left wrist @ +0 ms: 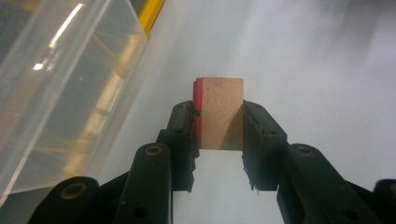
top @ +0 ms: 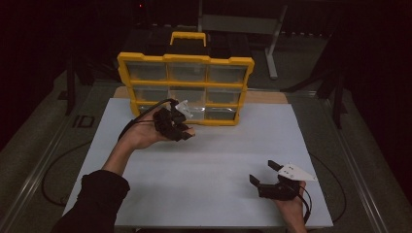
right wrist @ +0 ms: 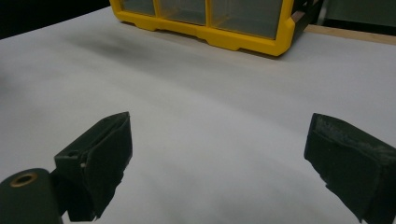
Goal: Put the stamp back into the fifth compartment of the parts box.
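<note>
Clamping a small block (left wrist: 219,113) between its jaws, the left gripper (top: 174,122) hung just before the organizer (top: 184,87), a clear drawer (left wrist: 60,93) beside it; the block, tan with one red face, sat squarely at the jaw tips. It looked like a carry, either to or from that drawer; next it needed somewhere to set down. Well apart, the right gripper (right wrist: 219,163) rested wide open over the bare white table (top: 218,160).
</note>
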A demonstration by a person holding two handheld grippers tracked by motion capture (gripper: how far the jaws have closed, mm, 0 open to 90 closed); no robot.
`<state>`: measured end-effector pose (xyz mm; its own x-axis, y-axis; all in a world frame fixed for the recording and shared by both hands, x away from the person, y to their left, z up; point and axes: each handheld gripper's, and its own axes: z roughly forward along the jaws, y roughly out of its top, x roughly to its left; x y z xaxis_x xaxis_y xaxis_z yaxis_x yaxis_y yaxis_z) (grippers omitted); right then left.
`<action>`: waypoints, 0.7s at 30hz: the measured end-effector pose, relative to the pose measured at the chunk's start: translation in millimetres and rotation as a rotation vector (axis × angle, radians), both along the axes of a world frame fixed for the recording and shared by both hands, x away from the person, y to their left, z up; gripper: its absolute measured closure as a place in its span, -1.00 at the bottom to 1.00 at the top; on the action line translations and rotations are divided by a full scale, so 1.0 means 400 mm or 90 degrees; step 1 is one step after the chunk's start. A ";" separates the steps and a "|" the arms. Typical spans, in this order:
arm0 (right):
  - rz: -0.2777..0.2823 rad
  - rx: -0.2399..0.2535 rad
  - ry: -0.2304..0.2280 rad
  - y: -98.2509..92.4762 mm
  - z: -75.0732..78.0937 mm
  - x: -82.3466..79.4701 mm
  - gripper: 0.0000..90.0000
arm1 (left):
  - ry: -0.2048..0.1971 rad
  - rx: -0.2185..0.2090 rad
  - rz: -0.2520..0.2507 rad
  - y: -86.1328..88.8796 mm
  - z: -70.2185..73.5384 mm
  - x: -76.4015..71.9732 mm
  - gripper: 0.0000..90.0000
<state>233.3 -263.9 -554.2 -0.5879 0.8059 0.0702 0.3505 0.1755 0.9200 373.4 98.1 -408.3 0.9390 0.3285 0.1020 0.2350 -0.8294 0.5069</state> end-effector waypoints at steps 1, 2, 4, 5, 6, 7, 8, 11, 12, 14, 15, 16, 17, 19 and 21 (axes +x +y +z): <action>0.000 0.001 0.001 0.000 0.000 0.000 -0.83 | 0.000 0.000 0.002 0.001 0.002 0.000 0.49; 0.000 0.001 0.001 0.000 0.000 0.000 -0.83 | 0.000 0.000 0.002 0.001 0.002 0.000 0.49; -0.002 0.001 0.000 -0.001 -0.001 0.001 -0.83 | -0.011 -0.008 0.003 0.006 0.014 0.003 0.49; -0.001 0.001 0.000 0.000 -0.001 0.001 -0.83 | -0.014 -0.008 0.003 0.007 0.018 0.003 0.49; -0.001 0.001 0.000 0.000 -0.001 0.001 -0.83 | -0.016 -0.007 0.002 0.008 0.021 0.003 0.49; -0.001 0.001 0.000 0.000 -0.001 0.001 -0.83 | -0.016 -0.007 0.002 0.008 0.021 0.003 0.49; -0.001 0.000 0.001 0.000 -0.001 0.001 -0.83 | -0.020 -0.006 0.003 0.009 0.027 0.004 0.49; -0.001 0.001 0.002 0.000 -0.001 0.002 -0.83 | -0.021 -0.006 0.002 0.010 0.033 0.005 0.49; -0.001 0.001 0.002 0.000 -0.001 0.002 -0.83 | -0.020 -0.007 0.003 0.010 0.036 0.006 0.49; -0.001 0.001 0.001 0.000 -0.002 0.002 -0.83 | -0.021 -0.005 0.004 0.011 0.040 0.008 0.49; -0.001 0.001 0.001 -0.001 -0.002 0.002 -0.83 | -0.021 -0.004 0.004 0.013 0.045 0.010 0.49; -0.001 0.002 0.001 -0.001 -0.002 0.002 -0.83 | -0.022 -0.005 0.006 0.013 0.047 0.011 0.49; -0.001 0.002 0.001 -0.001 -0.002 0.002 -0.83 | -0.023 -0.002 0.005 0.014 0.051 0.012 0.49; -0.001 0.002 0.000 -0.001 -0.002 0.002 -0.83 | -0.024 -0.007 0.008 0.016 0.057 0.013 0.49; -0.001 0.002 0.000 -0.001 -0.002 0.002 -0.83 | -0.026 -0.007 0.006 0.020 0.063 0.015 0.49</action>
